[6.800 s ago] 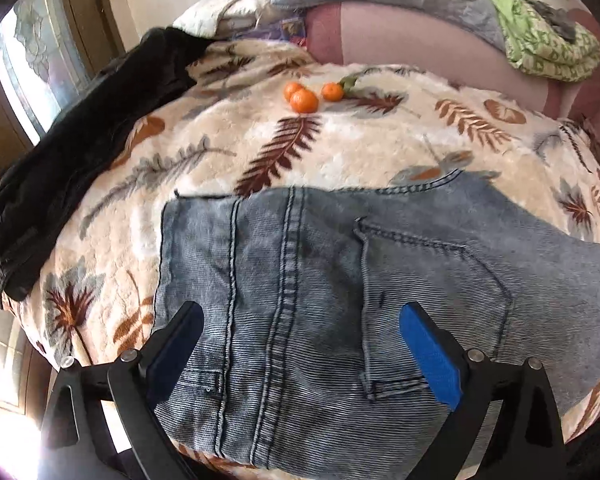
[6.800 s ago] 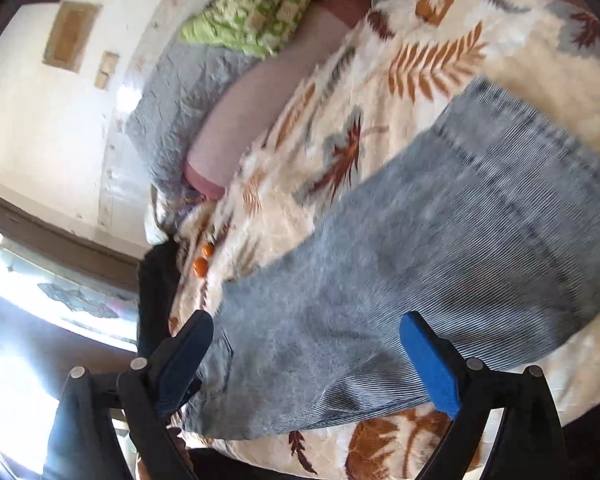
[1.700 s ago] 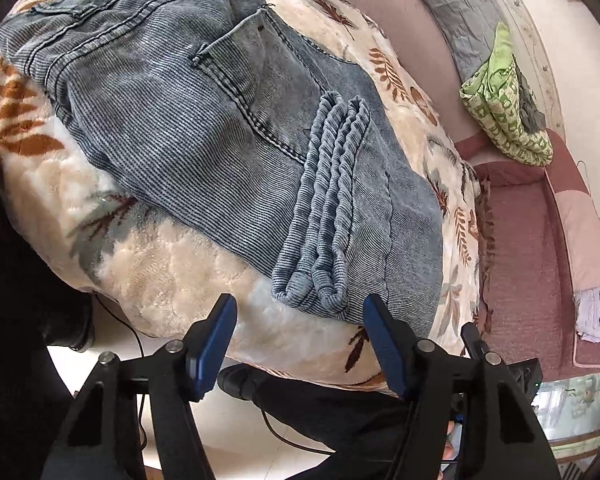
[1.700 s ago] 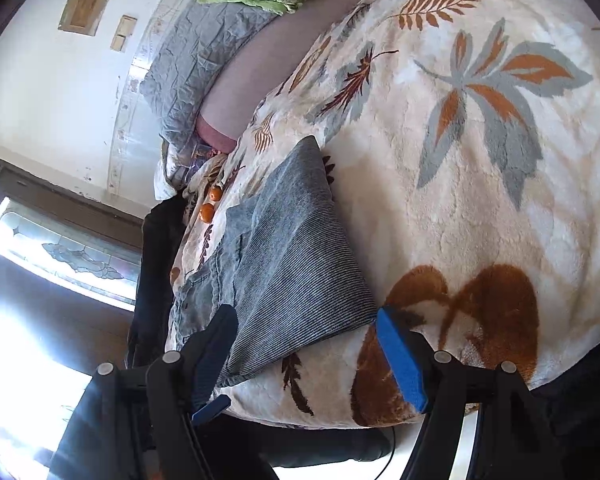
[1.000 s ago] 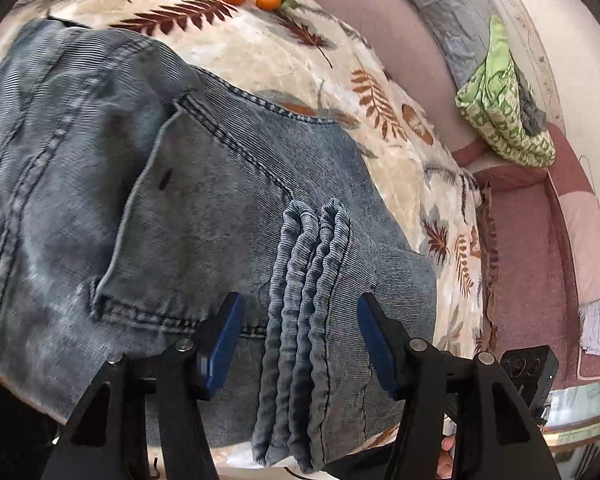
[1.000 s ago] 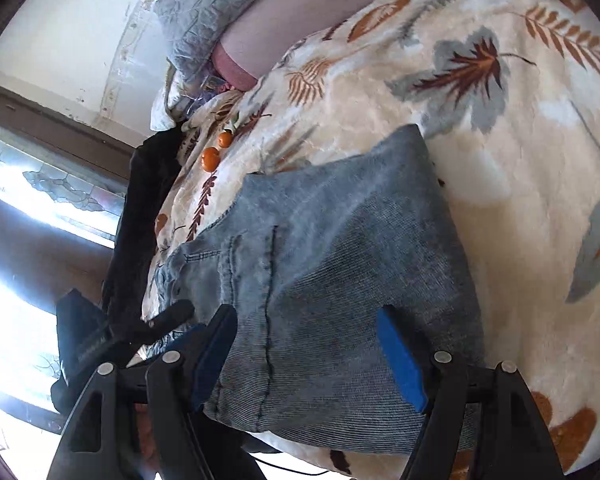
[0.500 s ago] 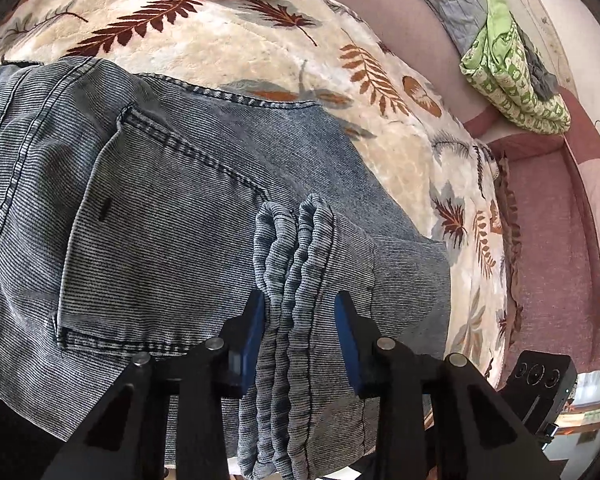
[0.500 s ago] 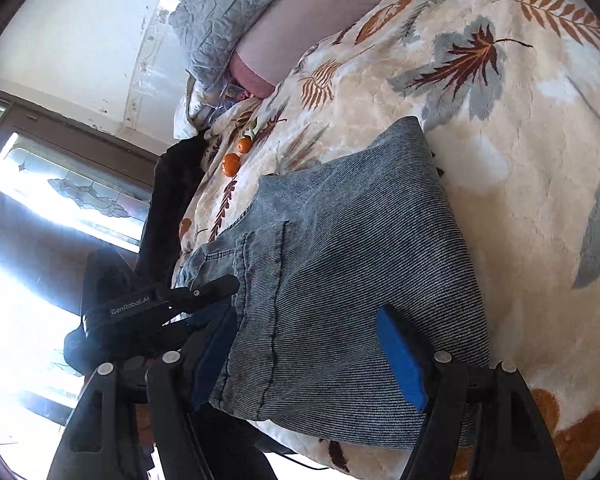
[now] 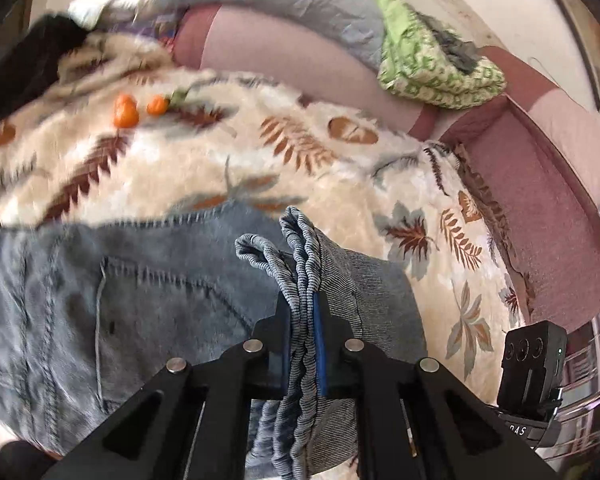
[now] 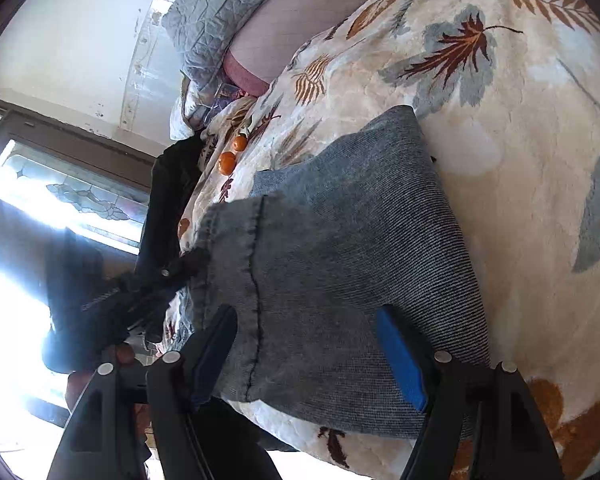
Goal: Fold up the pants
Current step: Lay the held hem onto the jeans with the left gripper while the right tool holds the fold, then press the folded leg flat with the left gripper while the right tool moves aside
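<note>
two close wrist views angled down along each claw, both sharing the jeans (image 9: 140,300) and leaf-print blanket (image 10: 520,160)

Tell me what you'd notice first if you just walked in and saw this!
First, the blue jeans spread on a fluffy leaf-patterned blanket, with their ribbed cuffs pinched in the shut jaws of the left gripper. The right gripper hangs over the jeans' folded edge with its jaws wide open. Behind the jeans, little oranges sit on the blanket, and a green patterned cloth lies on the pink sofa back.
</note>
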A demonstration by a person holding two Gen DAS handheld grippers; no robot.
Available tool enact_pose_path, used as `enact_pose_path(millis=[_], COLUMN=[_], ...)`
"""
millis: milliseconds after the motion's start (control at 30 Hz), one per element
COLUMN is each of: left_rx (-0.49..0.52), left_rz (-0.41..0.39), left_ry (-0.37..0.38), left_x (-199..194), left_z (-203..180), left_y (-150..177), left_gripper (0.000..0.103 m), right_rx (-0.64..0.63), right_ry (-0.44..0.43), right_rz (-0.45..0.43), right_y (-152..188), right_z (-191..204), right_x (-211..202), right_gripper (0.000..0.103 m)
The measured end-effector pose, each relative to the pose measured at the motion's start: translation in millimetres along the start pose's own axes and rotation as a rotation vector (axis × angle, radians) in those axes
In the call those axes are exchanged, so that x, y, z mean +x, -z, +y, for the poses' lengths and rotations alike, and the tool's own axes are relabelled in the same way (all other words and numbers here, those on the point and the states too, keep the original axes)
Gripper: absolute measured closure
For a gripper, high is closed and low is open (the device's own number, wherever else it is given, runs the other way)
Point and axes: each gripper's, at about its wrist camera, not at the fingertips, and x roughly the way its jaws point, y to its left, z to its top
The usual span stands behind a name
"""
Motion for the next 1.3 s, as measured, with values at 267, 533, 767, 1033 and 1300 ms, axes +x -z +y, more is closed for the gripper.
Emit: enact_pose_path(millis=[267, 533, 767, 1033, 1300], left_rx=[-0.149, -0.204, -0.135, -0.081, -0.053], left_rz=[0.222, 0.189, 0.089, 0.247, 0.244], left_ry=[-0.059, -0.031, 0.090, -0.030, -0.016], left_x=[66.2, 42.2, -8.6, 49.9, 51.7], left_z=[52.4, 61.1, 16.2, 17.6, 19.4], left_y=[21.4, 15.1, 27.4, 59.9, 61.4], left_gripper=[0.087, 0.069, 0.052, 0.070, 0.070], right_rx=[0.015, 0.035, 0.104, 0.089, 0.244], right_ry=[0.000, -0.008, 0.024, -0.040, -0.126], right_rz=[-0.063, -0.090, 0.046, -0.036, 0.131], right_y=[-11.0, -21.6, -3.9, -43.9, -112.0], right_z=[5.4, 8.1, -13.3, 7.3, -41.6], right_x=[-22.7, -36.3, 6.0, -34.4, 40.3], right_gripper=[0.028, 0.025, 0.017, 0.017, 0.017])
